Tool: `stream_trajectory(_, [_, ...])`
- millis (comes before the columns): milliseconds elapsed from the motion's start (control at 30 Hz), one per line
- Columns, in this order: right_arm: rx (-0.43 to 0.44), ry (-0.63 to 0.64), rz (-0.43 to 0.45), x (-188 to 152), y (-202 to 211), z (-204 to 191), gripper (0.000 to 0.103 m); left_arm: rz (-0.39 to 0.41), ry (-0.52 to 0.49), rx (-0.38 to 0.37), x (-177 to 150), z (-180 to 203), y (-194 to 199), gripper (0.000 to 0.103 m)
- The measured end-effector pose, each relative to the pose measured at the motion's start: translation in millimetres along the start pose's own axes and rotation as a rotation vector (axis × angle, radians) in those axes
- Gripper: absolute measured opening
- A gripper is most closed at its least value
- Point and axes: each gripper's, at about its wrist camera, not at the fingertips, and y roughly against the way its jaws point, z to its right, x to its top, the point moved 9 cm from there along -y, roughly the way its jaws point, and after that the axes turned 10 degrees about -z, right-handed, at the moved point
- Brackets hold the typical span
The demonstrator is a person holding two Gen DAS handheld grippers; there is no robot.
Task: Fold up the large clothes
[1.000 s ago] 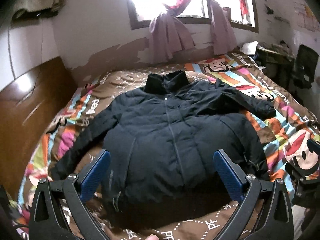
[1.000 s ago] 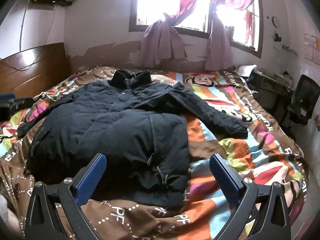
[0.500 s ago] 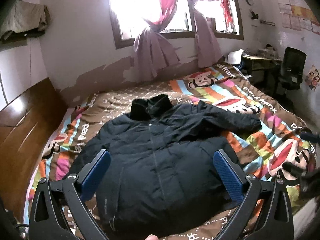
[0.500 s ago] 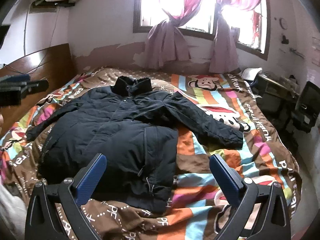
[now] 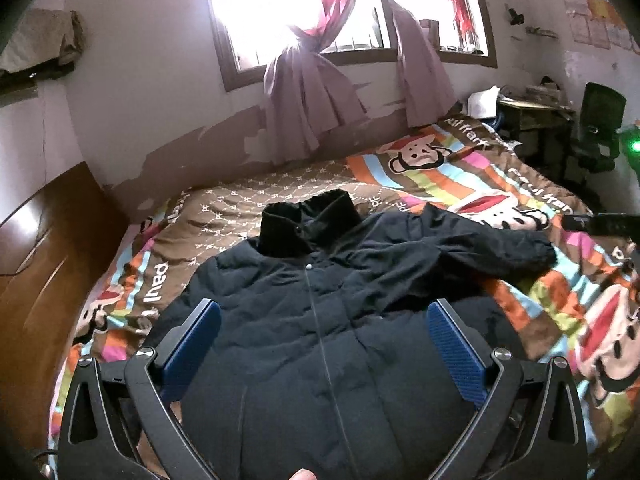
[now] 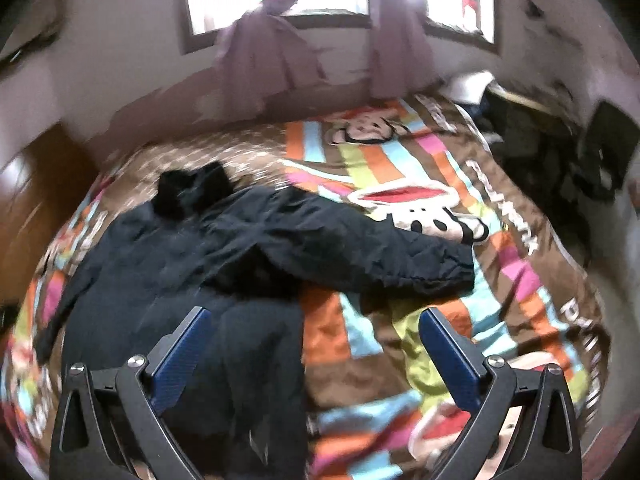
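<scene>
Lying on a "paul frank" bedspread, black jacket.

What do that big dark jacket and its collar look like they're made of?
The dark navy puffy jacket looks like matte synthetic shell, probably padded: it shows quilted, puffed panels. Its black stand-up collar looks like plush fleece or faux fur, though I can't tell which.
</scene>
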Motion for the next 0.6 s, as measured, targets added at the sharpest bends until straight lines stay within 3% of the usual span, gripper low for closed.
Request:
stream_trajectory(167, [-0.007,-0.191,-0.020,33.3,-69.2,28.9,0.103,0.031,-0.034,-0.011,6.9,-5.0,-61.9,0.101])
stream_trajectory(367, [-0.023,-0.406,0.000,54.1,-148.4,67.7,0.103,-0.002,0.024,-0.097,17.7,1.2,-153.8,0.101])
stream_trajectory(500, [0.004,-0.610,0.066,46.2,-181.2,110.8,0.103,-0.029,0.075,-0.172,20.0,10.2,-195.1,0.101])
stream_trajectory(600, [-0.034,-0.703,-0.007,26.1,-209.0,147.0,0.103,-0.065,0.039,-0.250,11.4,29.8,-218.0,0.101])
